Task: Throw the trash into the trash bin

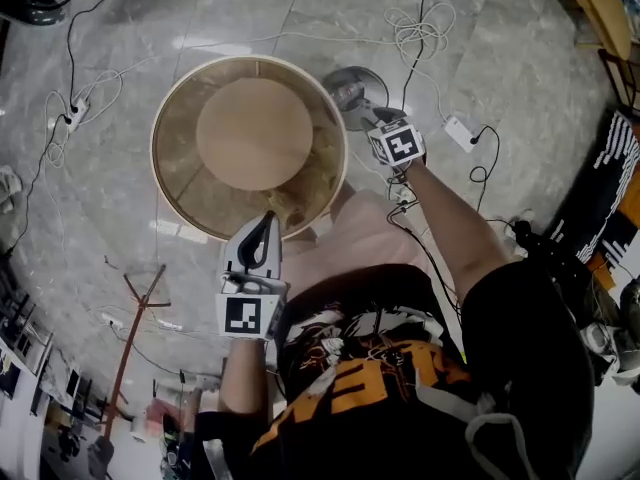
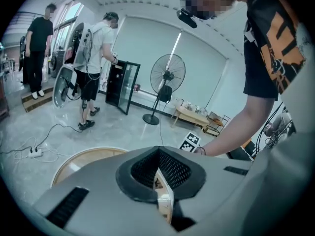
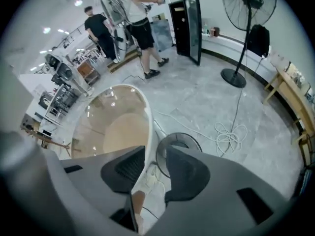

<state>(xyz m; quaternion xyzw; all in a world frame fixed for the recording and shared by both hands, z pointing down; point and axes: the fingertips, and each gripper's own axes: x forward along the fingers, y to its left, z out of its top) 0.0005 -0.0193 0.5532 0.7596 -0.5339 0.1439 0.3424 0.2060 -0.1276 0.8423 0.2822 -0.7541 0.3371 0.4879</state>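
Left gripper (image 2: 158, 162) jaws are together; right gripper (image 3: 155, 163) jaws stand partly apart, nothing between.

The grey stone floor (image 1: 520, 58) carries a wide round trash bin (image 1: 180, 193). A round grey disc (image 1: 342, 76) lies just beside the bin's rim. Beyond the disc lies a coil of white cable (image 1: 420, 30), and near it a small white box (image 1: 461, 132) on a black lead. A white power strip (image 1: 76, 115) lies on the bin's other side. Along the floor's far edge stand a pedestal fan (image 2: 167, 75), a black cabinet (image 2: 122, 85) and a low wooden table (image 2: 192, 116).
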